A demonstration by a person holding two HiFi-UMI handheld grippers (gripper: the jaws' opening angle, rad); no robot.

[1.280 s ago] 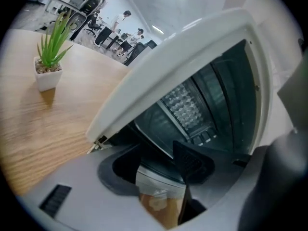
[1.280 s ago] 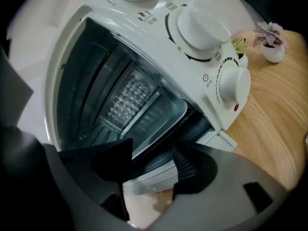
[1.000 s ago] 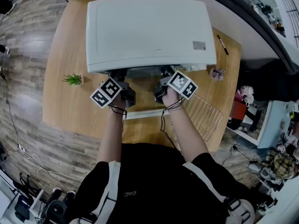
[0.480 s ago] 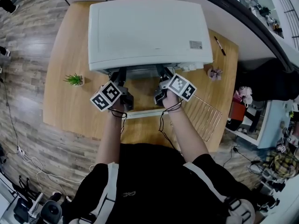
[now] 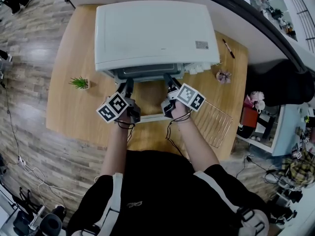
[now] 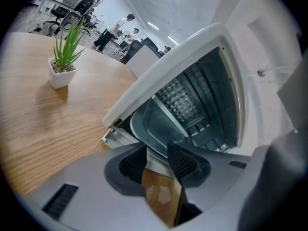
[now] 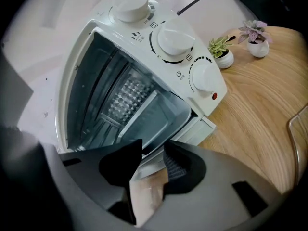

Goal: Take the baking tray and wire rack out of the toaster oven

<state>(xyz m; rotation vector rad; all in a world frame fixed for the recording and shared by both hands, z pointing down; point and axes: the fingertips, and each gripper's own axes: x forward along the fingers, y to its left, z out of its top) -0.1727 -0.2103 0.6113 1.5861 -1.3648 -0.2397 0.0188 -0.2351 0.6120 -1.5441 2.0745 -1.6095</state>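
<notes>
Grey metal baking tray point(image 5: 147, 74) sits in the mouth of the white toaster oven point(image 5: 155, 33). Its front rim pokes out just past the housing, above the dropped glass door point(image 5: 149, 100).

My left tool point(image 6: 158, 161) has just been closing. Its ribbed pads now clamp the tray's front rim near the left corner. My right tool point(image 7: 151, 160) has closed the same way and grips the rim near the right corner.

From the head view I get only a thin grey strip of the tray under the oven's top. The left gripper view looks into the cavity, where the tray's shallow well and a dimpled back wall show. The right gripper view adds three white knobs point(image 7: 175, 40) and a red lamp point(image 7: 213, 96) on the control panel.

The silver wire rack point(image 5: 216, 124) lies flat on the wooden tabletop point(image 5: 74, 117), to the right of the door and close to the tabletop's front right edge. A small green potted plant point(image 5: 78, 83) stands well to the left, with bare wood between it and the oven. The door's white handle point(image 5: 152, 117) runs just under my knuckles.

My left hand point(image 5: 124, 117) and right hand point(image 5: 179, 109) sit side by side. Both forearms run straight out from my body, and both tools tip forward and down at the rim.
</notes>
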